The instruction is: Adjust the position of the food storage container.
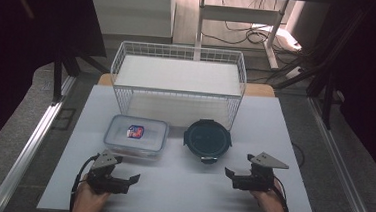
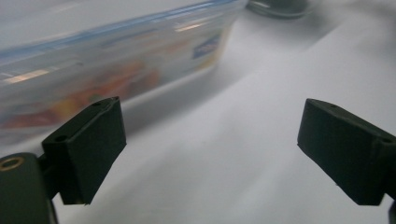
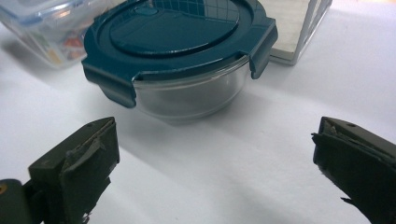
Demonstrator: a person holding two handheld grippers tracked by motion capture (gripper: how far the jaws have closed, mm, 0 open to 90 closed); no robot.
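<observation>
A clear rectangular food box (image 1: 136,135) with a blue-edged lid and colourful contents lies left of centre on the white table; its side (image 2: 112,70) looms close in the left gripper view. A round glass bowl (image 1: 207,139) with a dark teal clip lid stands to its right, and the bowl (image 3: 180,51) sits just ahead in the right gripper view. My left gripper (image 1: 131,180) is open, near the box's front edge, nothing between its jaws (image 2: 212,154). My right gripper (image 1: 229,175) is open too, short of the bowl, empty (image 3: 210,172).
A white wire basket (image 1: 179,65) stands behind both containers at the table's far side; its corner (image 3: 299,28) is seen past the bowl. Metal rails run along both table sides. Cables and a white frame lie on the floor beyond.
</observation>
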